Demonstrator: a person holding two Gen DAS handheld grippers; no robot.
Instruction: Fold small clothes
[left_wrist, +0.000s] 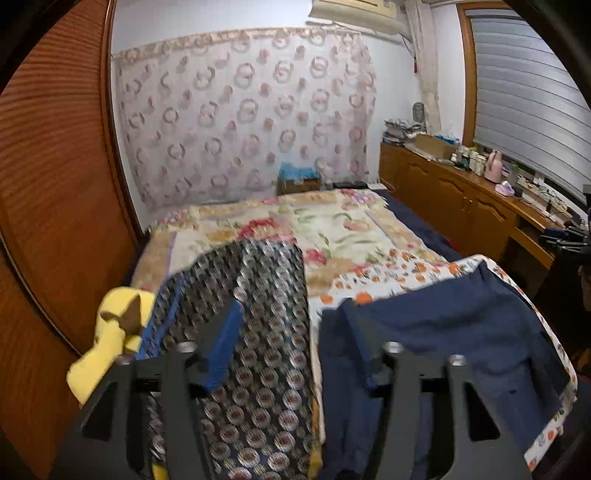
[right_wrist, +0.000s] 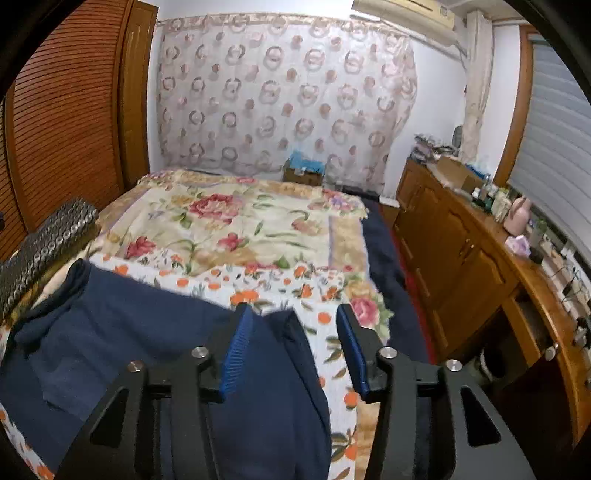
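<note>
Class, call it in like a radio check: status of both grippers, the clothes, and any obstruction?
Left gripper open, empty. Right gripper open over navy garment. Garment flat on bed. Patterned garment beside it; nothing blocking.

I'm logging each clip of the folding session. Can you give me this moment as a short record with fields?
surface: bed with floral blanket
garment in work: navy garment, lying on the bed
other cloth: patterned fabric beside it; yellow item at the bed's edge
left tool: open, nothing gripped
right tool: open, over the navy garment's edge
</note>
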